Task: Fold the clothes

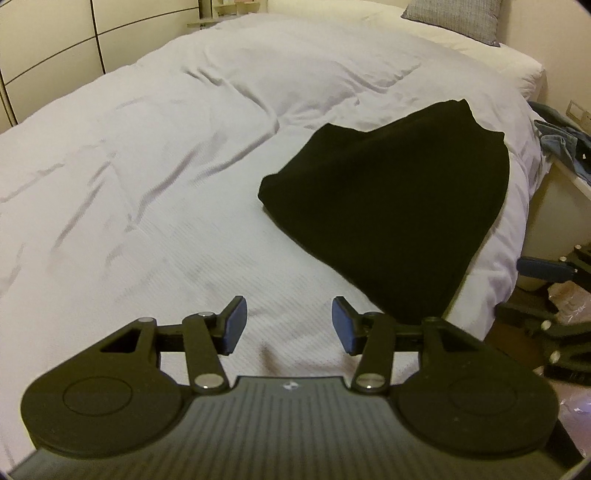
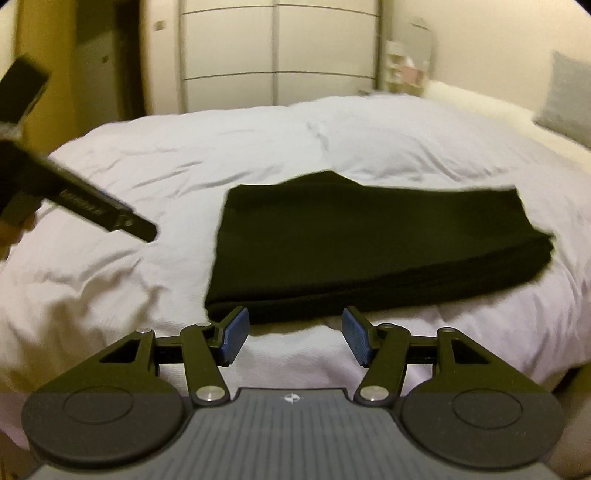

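the black garment (image 2: 376, 247) lies folded on the white duvet (image 2: 184, 155), a flat, thick stack with a neat folded edge along its near side and layers showing at its right end. its far edge is uneven, with a small hump rising near the middle. the cloth is plain and dark, with no print, tag or label that can be seen. in the left wrist view the same black garment (image 1: 391, 206) sits toward the right side of the bed, close to the duvet's (image 1: 166, 155) right edge.

the right gripper (image 2: 291, 334) hangs just in front of the garment's near edge, its blue pads spread apart with nothing between them, only duvet below. the left gripper (image 1: 290, 325) is over bare duvet to the left of the garment, its pads also spread and empty. in the right wrist view it (image 2: 147, 230) reaches in from the left, clear of the garment; some raised lettering on its side is too blurred to read.

a grey pillow (image 1: 450, 20) lies at the head of the bed, a pale wardrobe (image 2: 277, 55) stands beyond it, and blue clothes (image 1: 561, 144) are heaped beside the bed on the right.
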A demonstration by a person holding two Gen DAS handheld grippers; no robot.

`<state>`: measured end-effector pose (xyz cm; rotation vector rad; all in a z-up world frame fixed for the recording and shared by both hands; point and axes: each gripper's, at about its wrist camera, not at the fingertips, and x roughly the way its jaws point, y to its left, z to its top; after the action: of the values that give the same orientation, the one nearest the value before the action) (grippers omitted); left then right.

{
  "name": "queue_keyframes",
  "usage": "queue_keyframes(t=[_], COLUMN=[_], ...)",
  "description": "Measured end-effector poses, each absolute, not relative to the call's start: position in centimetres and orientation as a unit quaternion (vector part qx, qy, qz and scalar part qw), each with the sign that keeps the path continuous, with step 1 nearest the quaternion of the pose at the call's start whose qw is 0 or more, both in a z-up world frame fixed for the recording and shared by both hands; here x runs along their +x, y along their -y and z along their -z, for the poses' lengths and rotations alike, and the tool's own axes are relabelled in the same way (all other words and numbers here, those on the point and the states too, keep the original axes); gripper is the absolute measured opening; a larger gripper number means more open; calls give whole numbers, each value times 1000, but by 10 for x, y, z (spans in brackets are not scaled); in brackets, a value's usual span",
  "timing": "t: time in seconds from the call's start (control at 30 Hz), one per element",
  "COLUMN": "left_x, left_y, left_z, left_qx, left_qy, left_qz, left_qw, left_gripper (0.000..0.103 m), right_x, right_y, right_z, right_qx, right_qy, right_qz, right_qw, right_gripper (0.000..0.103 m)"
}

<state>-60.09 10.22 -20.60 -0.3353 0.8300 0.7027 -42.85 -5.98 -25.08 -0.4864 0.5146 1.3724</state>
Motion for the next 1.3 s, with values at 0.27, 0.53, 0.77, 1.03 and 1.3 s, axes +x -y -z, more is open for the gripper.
queue_keyframes(t=[0.27,0.53,0.77,1.03,1.3], left_x=[-594,-581,-569,-503,-385], left_y=[-114,-133,-146,-159,-167], left_z=[219,226,220,175,192], left_qx=[-169,-169,-160,-101,-58], left_qy=[-402,-412,-411,-370,-378], left_qz=[-317,-307,-310,-263,-192], left_qw=[842,841,842,885,904], left_gripper=[46,46,46,46,50], right_x=[-485,-509,-471,-284,-118], right_y=[35,12,1,35,78], right_z=[283,328,304,208,266], right_qx=[-346,-454,-367,40,205], right_qy=[-80,59,-30,-307,-443], right_qz=[-649,-596,-640,-637,-484], right_qw=[673,659,674,706,726], right_gripper=[61,57,11,11,12])
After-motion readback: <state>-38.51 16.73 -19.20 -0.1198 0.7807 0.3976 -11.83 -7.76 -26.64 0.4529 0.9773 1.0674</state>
